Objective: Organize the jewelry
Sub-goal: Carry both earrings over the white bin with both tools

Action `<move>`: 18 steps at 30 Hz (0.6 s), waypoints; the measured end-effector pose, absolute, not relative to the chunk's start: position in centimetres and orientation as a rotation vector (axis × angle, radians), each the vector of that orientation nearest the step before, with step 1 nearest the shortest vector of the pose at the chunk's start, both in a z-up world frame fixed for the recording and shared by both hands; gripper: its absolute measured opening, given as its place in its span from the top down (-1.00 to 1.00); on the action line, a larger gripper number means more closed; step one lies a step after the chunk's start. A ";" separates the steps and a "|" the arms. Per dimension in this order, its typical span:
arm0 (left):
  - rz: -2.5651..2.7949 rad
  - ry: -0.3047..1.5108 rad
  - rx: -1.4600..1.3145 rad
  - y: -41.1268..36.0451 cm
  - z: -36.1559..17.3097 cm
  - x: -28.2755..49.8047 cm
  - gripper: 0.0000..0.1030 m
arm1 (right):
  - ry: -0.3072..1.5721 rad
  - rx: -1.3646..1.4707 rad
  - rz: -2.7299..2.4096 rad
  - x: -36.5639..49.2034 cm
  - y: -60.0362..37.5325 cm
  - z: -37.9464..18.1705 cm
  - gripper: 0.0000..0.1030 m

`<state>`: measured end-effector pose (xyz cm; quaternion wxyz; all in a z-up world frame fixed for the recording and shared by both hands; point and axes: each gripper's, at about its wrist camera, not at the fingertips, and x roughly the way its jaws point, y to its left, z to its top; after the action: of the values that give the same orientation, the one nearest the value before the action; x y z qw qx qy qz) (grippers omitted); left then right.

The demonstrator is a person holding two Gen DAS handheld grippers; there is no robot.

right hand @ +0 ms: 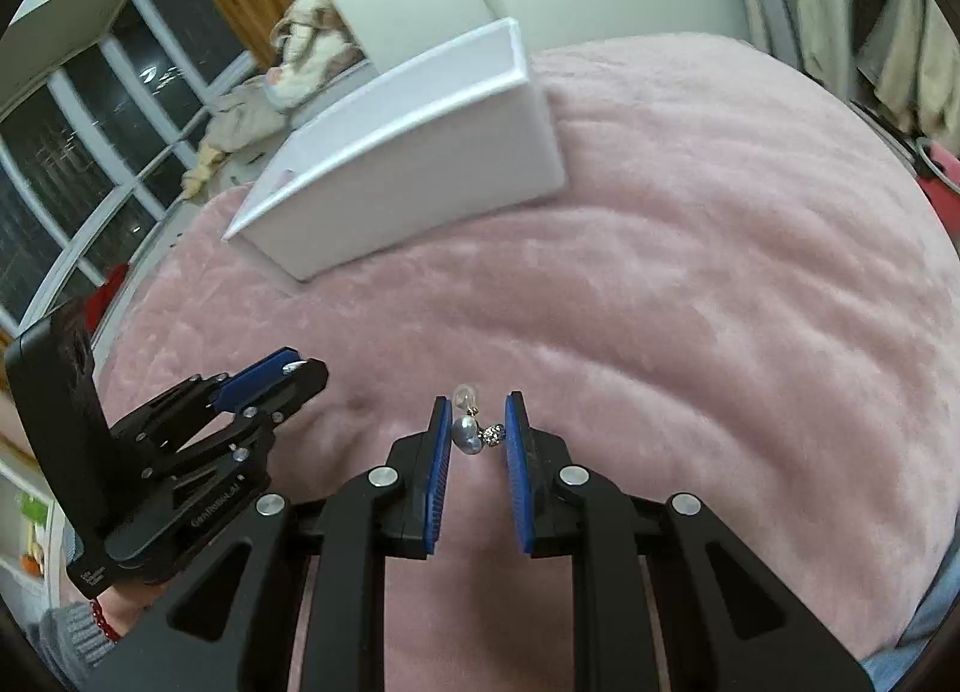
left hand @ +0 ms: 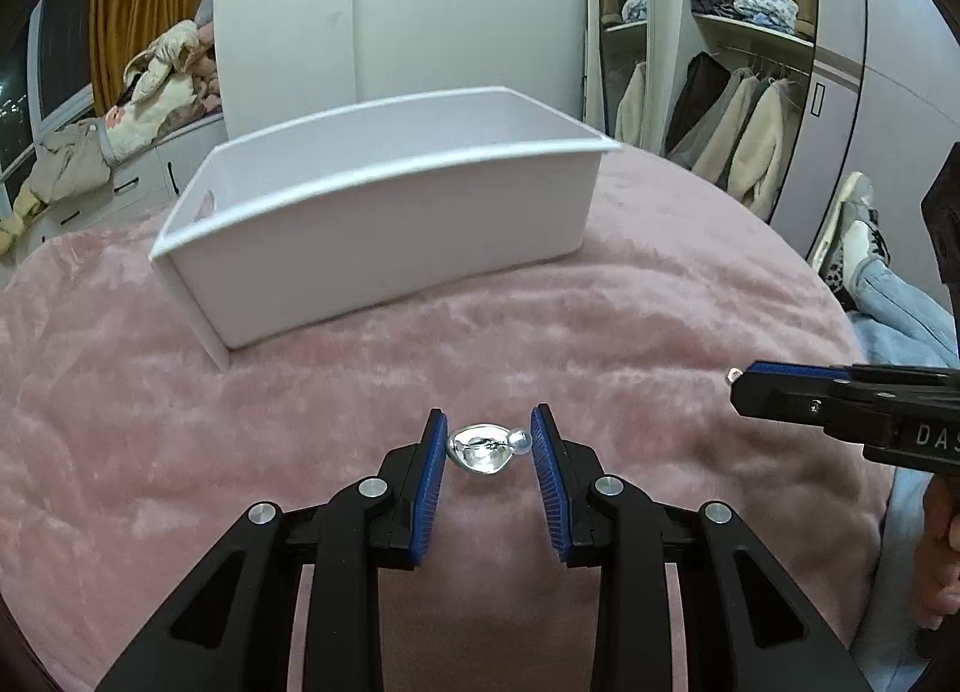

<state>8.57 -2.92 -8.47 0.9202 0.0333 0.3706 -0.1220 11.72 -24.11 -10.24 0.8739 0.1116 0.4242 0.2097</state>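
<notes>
My left gripper (left hand: 489,443) is shut on a silver heart-shaped earring with a small pearl (left hand: 483,448), held between its blue pads above the pink blanket. My right gripper (right hand: 477,428) is shut on a pearl drop earring with a sparkly bead (right hand: 471,431). The white open box (left hand: 384,218) stands on the blanket ahead of both grippers; it also shows in the right wrist view (right hand: 408,164). The right gripper shows at the right edge of the left wrist view (left hand: 741,383), and the left gripper shows at the left of the right wrist view (right hand: 297,371).
The pink fluffy blanket (left hand: 600,332) covers the bed. A white wardrobe column (left hand: 390,2) stands behind the box. An open closet with hanging coats (left hand: 738,140) is at the right. A pile of clothes (left hand: 150,86) lies by the window at the left.
</notes>
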 end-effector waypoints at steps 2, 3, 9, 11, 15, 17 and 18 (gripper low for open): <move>-0.247 0.753 0.057 -2.7 -8.0 8.8 0.35 | 0.883 0.217 0.442 12.0 -23.9 -10.2 0.64; -0.240 0.747 0.056 -2.6 -7.7 9.1 0.35 | 0.888 0.230 0.449 12.2 -24.0 -10.3 0.64; -0.224 0.716 0.056 -2.3 -6.3 10.8 0.35 | 0.867 0.205 0.455 13.7 -23.9 -9.4 0.64; -0.224 0.709 0.052 -2.3 -5.6 11.3 0.35 | 0.854 0.196 0.459 14.6 -23.7 -8.8 0.64; -0.222 0.675 0.055 -2.3 -4.1 12.3 0.35 | 0.811 0.189 0.467 16.3 -23.7 -7.2 0.64; -0.224 0.660 0.058 -2.3 -3.3 12.8 0.35 | 0.791 0.188 0.469 17.0 -23.6 -6.4 0.64; -0.224 0.654 0.059 -2.3 -2.9 13.0 0.35 | 0.782 0.185 0.468 17.3 -23.6 -6.0 0.64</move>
<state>12.98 -2.34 -2.95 0.9405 0.0290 0.3203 -0.1100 17.26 -23.59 -6.01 0.8939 0.0891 0.3770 0.2257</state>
